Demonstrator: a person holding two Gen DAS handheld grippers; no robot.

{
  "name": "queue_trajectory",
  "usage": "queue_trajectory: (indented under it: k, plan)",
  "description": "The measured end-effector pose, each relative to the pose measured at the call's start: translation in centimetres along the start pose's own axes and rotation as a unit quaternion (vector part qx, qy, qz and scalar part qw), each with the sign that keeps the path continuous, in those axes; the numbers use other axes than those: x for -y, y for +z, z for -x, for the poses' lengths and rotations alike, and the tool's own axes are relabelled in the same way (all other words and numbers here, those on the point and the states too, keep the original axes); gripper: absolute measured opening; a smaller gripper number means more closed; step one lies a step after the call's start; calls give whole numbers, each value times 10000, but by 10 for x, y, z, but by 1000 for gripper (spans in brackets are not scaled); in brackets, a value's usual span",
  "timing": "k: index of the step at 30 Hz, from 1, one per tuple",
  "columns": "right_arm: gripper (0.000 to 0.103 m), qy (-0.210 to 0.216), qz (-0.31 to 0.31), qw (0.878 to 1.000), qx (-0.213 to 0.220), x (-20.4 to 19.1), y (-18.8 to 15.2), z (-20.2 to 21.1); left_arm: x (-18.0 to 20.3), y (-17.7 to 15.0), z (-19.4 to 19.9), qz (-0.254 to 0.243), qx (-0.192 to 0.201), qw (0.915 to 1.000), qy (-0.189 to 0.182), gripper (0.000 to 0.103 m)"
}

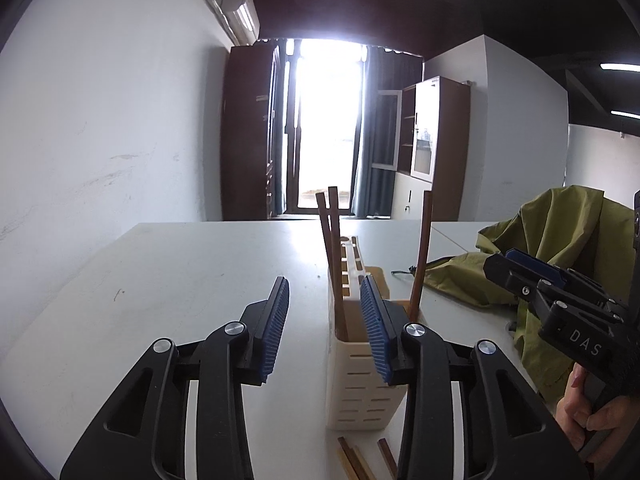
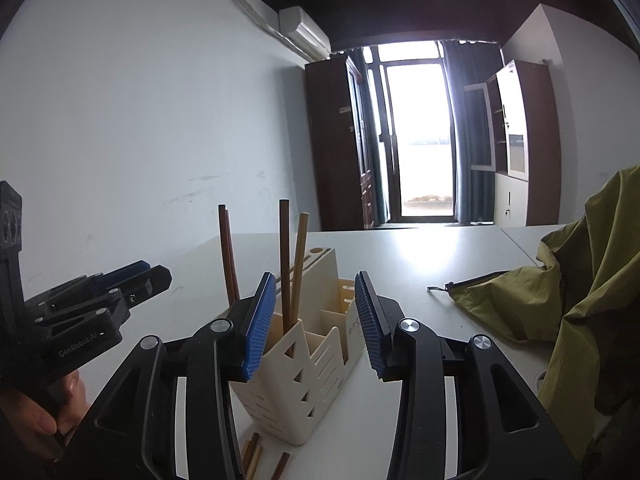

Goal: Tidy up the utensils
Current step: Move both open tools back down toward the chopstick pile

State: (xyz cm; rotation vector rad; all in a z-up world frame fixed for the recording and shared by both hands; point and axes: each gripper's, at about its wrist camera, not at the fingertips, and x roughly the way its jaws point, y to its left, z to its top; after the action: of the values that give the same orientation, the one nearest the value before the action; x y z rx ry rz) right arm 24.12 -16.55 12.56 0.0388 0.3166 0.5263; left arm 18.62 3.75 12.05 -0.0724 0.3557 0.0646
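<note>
Left wrist: open left claw (image 1: 325,308), holder (image 1: 360,384) mid-table, bare table (image 1: 180,280) left.

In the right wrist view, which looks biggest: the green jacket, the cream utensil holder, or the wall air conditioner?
1. Jacket, though it lies nearest the camera.
2. Holder.
3. Air conditioner, smallest here, but it hangs far off, so its real size is unsure.
</note>
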Motion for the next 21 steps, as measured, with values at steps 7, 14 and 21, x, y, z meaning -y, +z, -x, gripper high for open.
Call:
queue_trajectory:
  k: [7,14,21]
  plan:
    - [47,-119,-18,9987,-505,-2,-21,7,-7,-24,2,-54,-533,9985,124,41]
    - [54,-160,38,9945,-1032,-6,-39,14,-6,-52,2,-140,-939,9954,117,43]
    - [60,-296,65,9892,-1436,-6,-57,12,0,-78,5,-331,-1301,9908,162,48]
